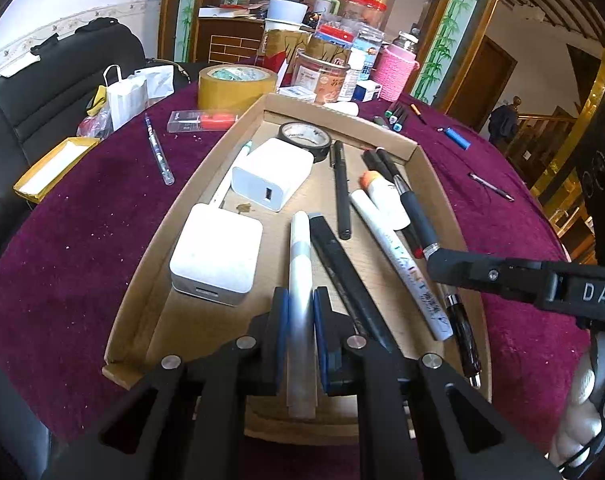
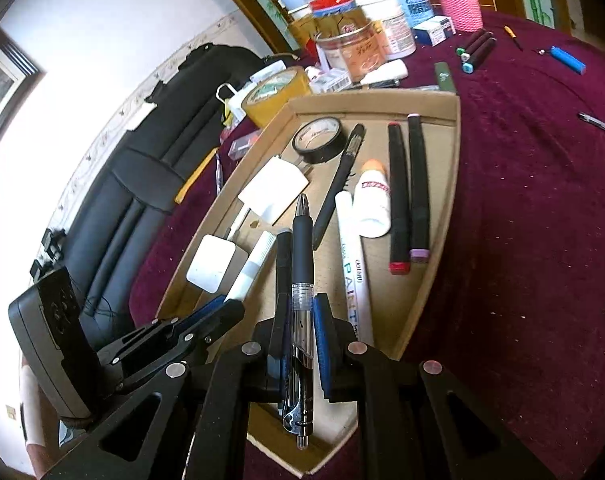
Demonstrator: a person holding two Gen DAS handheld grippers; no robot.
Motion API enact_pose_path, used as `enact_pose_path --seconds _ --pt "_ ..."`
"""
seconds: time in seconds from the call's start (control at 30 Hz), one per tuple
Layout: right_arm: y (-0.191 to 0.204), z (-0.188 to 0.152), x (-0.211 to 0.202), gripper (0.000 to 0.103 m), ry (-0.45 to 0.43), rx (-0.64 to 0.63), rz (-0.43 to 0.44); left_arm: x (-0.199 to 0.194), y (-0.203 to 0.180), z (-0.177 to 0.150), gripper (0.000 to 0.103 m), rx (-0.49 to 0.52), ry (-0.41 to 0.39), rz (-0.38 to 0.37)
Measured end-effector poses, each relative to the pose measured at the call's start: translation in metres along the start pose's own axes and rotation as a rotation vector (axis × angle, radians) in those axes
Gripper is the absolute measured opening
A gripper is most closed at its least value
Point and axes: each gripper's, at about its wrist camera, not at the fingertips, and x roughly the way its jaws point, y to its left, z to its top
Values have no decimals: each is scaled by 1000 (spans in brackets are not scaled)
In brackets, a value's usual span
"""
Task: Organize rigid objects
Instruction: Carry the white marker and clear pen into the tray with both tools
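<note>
A shallow cardboard tray (image 1: 142, 264) on the purple cloth holds two white chargers (image 1: 216, 254), a black tape roll (image 1: 305, 136), a white paint marker (image 1: 398, 260) and several pens and markers. My left gripper (image 1: 300, 312) is shut on a silver-white marker (image 1: 301, 280) over the tray's near end. My right gripper (image 2: 298, 320) is shut on a black click pen (image 2: 302, 256), held above the tray; its finger also reaches in from the right in the left wrist view (image 1: 482, 274). The tray also shows in the right wrist view (image 2: 446, 216).
Loose on the cloth: a clear pen (image 1: 158, 148), a red-and-clear case (image 1: 200, 120), a yellow tape roll (image 1: 236, 84), capped markers (image 1: 394, 114), a blue lighter (image 1: 458, 138), a thin pen (image 1: 490, 186). Jars, boxes and a pink knitted cup (image 1: 394, 72) crowd the far edge. A black chair (image 1: 42, 92) stands left.
</note>
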Motion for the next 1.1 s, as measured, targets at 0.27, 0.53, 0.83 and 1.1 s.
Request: enact_pose_path --seconds 0.27,0.53,0.83,1.1 --pt "4 6 21 13 28 -32 -69 6 -1 1 12 28 -10 25" --pt "6 14 35 13 46 -35 -101 12 -1 2 12 38 -9 18" --pt "5 20 43 13 34 -40 -139 13 -2 2 12 43 -16 15" --pt "8 20 44 13 25 -44 -147 14 -2 2 15 44 -21 18"
